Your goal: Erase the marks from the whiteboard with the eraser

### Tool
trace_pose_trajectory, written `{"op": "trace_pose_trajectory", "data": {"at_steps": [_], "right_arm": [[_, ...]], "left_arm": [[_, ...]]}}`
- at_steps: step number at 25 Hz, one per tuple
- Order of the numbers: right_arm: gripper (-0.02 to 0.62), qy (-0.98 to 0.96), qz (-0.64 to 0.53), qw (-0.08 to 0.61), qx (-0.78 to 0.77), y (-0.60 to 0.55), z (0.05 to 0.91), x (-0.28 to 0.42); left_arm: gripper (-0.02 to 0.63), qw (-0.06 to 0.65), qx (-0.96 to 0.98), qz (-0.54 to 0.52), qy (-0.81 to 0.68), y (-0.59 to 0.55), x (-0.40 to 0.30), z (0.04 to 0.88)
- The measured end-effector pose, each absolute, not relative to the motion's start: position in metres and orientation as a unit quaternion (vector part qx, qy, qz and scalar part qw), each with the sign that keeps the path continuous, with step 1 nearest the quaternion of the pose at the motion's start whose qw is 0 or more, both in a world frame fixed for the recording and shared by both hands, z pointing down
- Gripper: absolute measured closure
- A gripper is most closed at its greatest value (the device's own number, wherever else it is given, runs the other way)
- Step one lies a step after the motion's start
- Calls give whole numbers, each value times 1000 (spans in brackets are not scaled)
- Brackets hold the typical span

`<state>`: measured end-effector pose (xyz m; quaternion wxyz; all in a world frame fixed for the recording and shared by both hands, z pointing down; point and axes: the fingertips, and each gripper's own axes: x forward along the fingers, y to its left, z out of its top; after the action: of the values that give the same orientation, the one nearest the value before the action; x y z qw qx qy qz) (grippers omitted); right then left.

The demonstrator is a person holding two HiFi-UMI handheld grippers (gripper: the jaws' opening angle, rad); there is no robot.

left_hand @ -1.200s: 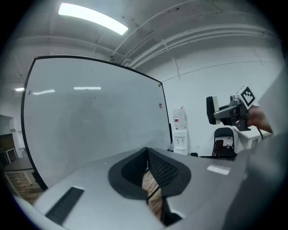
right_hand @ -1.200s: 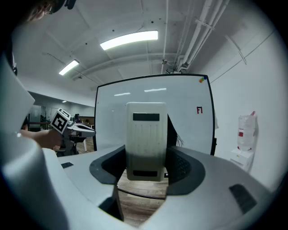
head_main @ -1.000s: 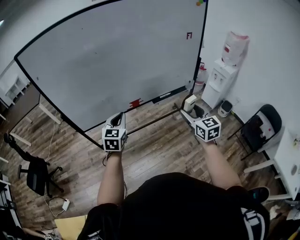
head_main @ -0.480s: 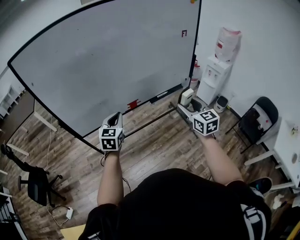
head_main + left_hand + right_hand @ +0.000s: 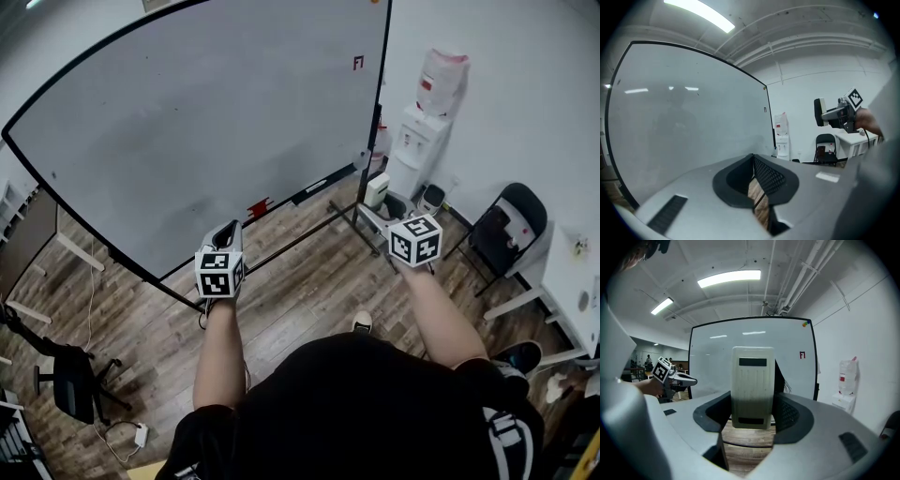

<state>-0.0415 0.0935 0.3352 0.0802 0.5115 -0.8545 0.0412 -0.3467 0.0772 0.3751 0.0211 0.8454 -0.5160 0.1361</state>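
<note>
The big whiteboard on a wheeled stand fills the upper left, its surface pale and mostly bare. A small red mark sits near its top right corner and shows as a red mark in the right gripper view. My right gripper is shut on a cream-white eraser, held upright as the eraser between the pads, short of the board. My left gripper hangs left of it, shut with nothing in it; its jaws point at the whiteboard.
A water dispenser stands right of the board against the white wall. A black chair and a white table edge are at the right. A red item lies on the board's tray. An office chair stands at the lower left on the wood floor.
The head view has shifted: board and dispenser slid left and up in the picture. A shoe has come into view below the grippers. Both grippers keep their hold and spacing.
</note>
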Motion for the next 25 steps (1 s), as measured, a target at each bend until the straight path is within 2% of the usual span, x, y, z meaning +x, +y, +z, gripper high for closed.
{"op": "trace_pose_trajectory", "data": {"at_steps": [25], "right_arm": [[344, -833, 53, 69, 546, 43, 356, 46]], "left_arm": [[594, 14, 847, 164, -505, 27, -273, 386]]}}
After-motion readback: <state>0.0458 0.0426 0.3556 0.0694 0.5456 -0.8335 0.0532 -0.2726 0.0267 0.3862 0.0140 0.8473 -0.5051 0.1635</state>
